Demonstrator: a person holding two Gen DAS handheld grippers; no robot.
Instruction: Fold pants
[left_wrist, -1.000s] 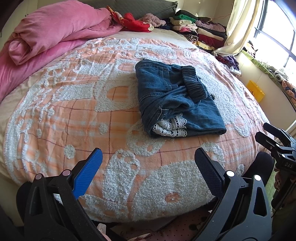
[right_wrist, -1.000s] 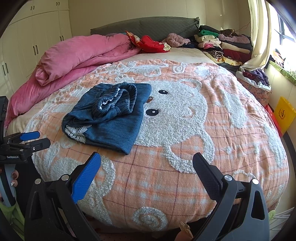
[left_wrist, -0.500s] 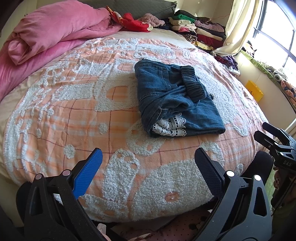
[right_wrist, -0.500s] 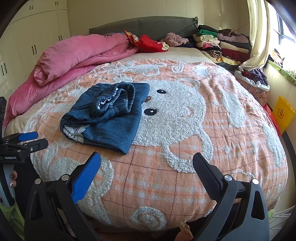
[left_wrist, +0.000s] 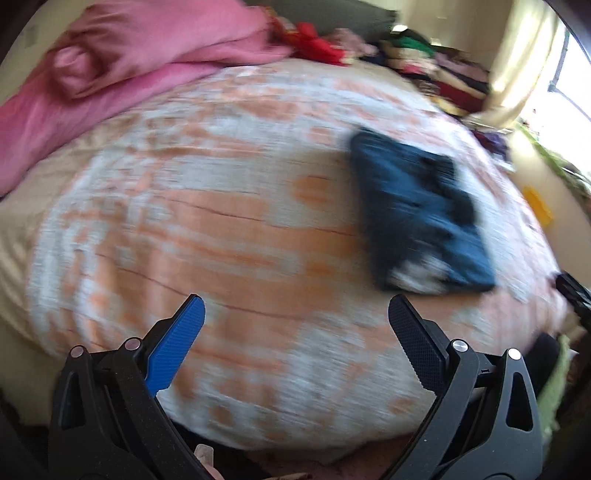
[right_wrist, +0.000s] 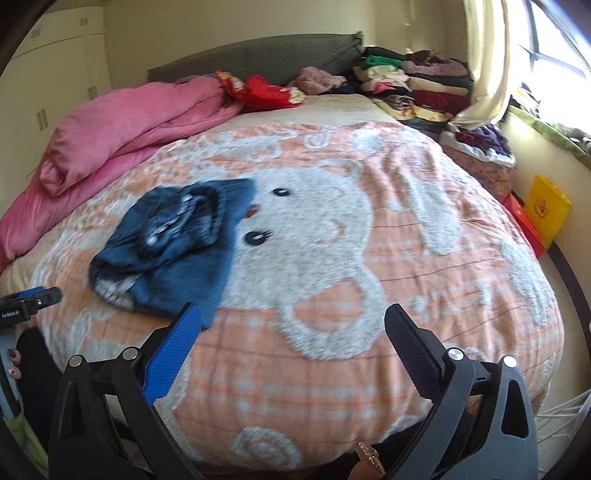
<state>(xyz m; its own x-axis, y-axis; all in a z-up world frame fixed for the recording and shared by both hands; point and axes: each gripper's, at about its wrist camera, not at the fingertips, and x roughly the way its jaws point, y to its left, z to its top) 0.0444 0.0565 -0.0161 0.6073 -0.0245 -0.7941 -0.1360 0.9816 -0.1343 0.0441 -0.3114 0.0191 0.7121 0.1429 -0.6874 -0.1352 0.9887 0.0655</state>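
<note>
The dark blue denim pants (left_wrist: 417, 218) lie folded in a compact bundle on the orange and white bedspread (left_wrist: 229, 236), with white lace trim at the near end. The left wrist view is blurred by motion. My left gripper (left_wrist: 295, 314) is open and empty, held over the near bed edge, left of the pants. In the right wrist view the pants (right_wrist: 177, 251) lie to the left on the bedspread (right_wrist: 369, 280). My right gripper (right_wrist: 291, 325) is open and empty above the near bed edge, just right of the pants. The left gripper (right_wrist: 26, 302) shows at that view's left edge.
A pink duvet (right_wrist: 125, 129) is bunched at the back left of the bed. Red fabric (right_wrist: 262, 92) and a stack of folded clothes (right_wrist: 413, 81) sit by the headboard. A yellow box (right_wrist: 546, 206) stands on the floor at the right, under the window.
The left wrist view has swung left fast, so the pants now sit to its right and the image is blurred. The right wrist view has shifted slightly. The pants have not moved.
</note>
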